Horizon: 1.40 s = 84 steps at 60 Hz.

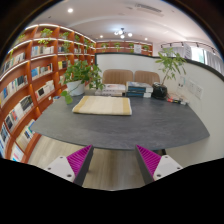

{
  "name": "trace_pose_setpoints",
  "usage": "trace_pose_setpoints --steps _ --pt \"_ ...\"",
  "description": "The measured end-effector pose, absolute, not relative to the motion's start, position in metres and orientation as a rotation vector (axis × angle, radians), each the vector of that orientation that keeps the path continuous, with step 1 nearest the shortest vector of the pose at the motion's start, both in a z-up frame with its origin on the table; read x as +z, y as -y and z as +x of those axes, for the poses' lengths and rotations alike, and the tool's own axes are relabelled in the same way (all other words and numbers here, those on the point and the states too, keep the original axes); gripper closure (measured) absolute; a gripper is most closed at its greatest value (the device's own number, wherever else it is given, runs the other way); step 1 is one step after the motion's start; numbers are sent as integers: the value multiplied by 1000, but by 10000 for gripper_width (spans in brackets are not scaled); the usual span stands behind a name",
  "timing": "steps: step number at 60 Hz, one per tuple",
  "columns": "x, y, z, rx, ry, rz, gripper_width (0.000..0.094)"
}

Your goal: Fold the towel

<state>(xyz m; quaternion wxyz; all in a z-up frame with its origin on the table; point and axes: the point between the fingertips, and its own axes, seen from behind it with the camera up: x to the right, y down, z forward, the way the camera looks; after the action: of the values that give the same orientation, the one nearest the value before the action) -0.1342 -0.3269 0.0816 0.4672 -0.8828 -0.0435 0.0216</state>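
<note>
A pale yellow towel (102,105) lies flat on a grey table (130,125), at its far left side, well beyond my fingers. My gripper (114,160) is open and empty, held back from the table's near edge over a wooden floor. Its two magenta pads (80,160) stand wide apart with nothing between them.
Bookshelves (30,80) run along the left wall. Potted plants (80,75) stand behind the table, another plant (168,66) at the right. A bench with boxes (130,88) lies behind the towel. A white counter (205,110) borders the right.
</note>
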Motion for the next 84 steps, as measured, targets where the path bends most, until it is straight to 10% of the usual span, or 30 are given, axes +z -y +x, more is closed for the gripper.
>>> trace_pose_setpoints --steps 37,46,59,66,84 --pt "34 -14 -364 33 155 -2173 203" --pt "0 -51 -373 18 117 -2232 369" --pt "-9 -56 -357 -114 98 -2225 898" --pt "-11 -53 -358 -99 100 -2253 906" --pt "103 -63 -286 222 -124 -2194 904"
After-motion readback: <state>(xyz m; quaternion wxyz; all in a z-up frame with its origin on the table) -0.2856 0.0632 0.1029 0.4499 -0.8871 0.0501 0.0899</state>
